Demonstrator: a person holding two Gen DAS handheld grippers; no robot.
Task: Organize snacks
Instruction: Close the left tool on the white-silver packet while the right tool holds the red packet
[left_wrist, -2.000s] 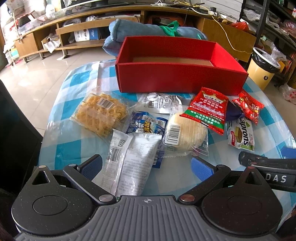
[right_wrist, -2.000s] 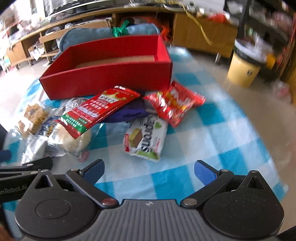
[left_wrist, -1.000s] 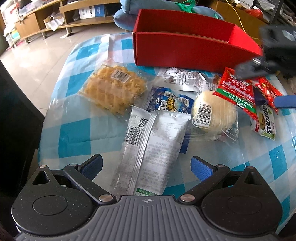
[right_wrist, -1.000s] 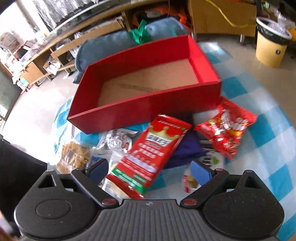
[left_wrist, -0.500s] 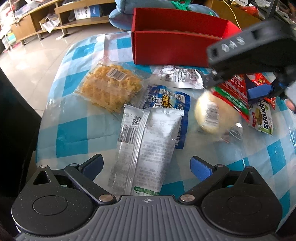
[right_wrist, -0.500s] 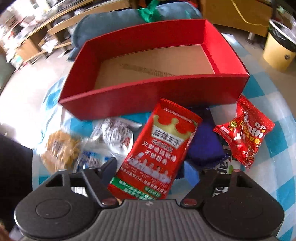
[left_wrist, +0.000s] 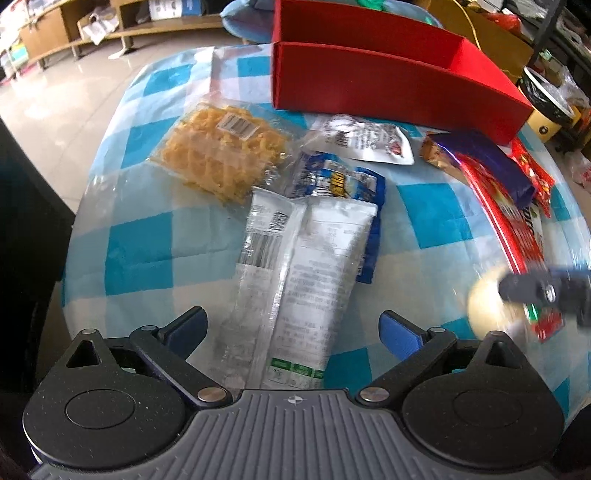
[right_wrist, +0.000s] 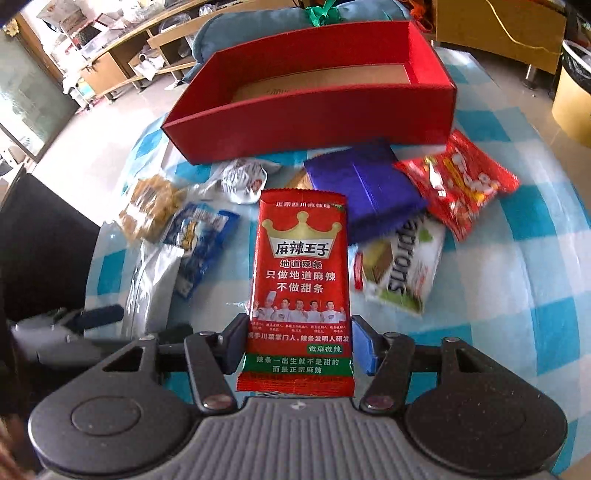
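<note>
Glossy red flat snack packet (right_wrist: 301, 288), pinched in right gripper (right_wrist: 299, 349) jaws

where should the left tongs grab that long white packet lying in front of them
Grip the white packet across its narrow width near the near end, coming straight down from above. It lies flat and lengthwise between the open left tongs, and its far end overlaps the blue packet.

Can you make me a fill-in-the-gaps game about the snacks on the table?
1. The right gripper has its jaws shut on a long ____ packet with a gold crown.
2. The big red cardboard box has ____ snacks inside it.
3. The tablecloth has blue and ____ squares.
4. The left gripper has its jaws ____.

Missing words: red; no; white; open
</note>
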